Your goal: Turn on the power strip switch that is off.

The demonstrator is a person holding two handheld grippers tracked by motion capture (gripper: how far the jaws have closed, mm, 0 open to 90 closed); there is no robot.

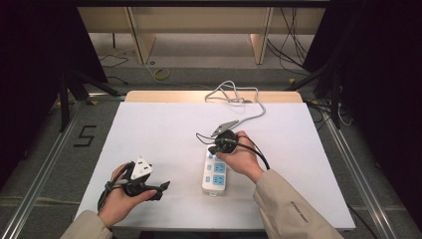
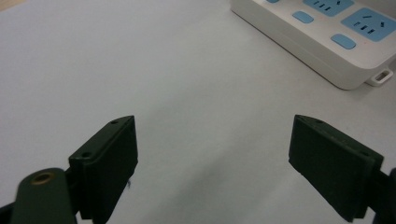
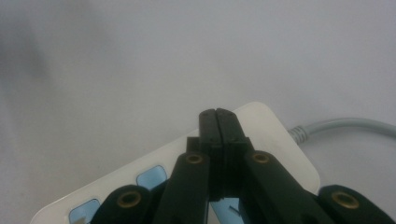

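Observation:
A white power strip point(image 1: 215, 174) with blue sockets and blue switches lies flat on the white table point(image 1: 149, 129), right of centre. Its grey cable point(image 1: 249, 107) runs off toward the far edge. My right gripper point(image 1: 213, 149) is shut with nothing between its jaws, and its tips point(image 3: 217, 116) hover over the cable end of the strip point(image 3: 261, 126); whether they touch it I cannot tell. My left gripper point(image 1: 161, 189) rests low near the front left and points right, jaws wide open point(image 2: 212, 158) over bare table. The strip's near end point(image 2: 327, 28) lies beyond it.
The strip's cable point(image 3: 345, 125) loops at the table's far edge. Dark stands flank the table on both sides. On the floor are a "5" marking point(image 1: 84, 135) at left, a yellow roll point(image 1: 160, 74) behind, and loose cables at right.

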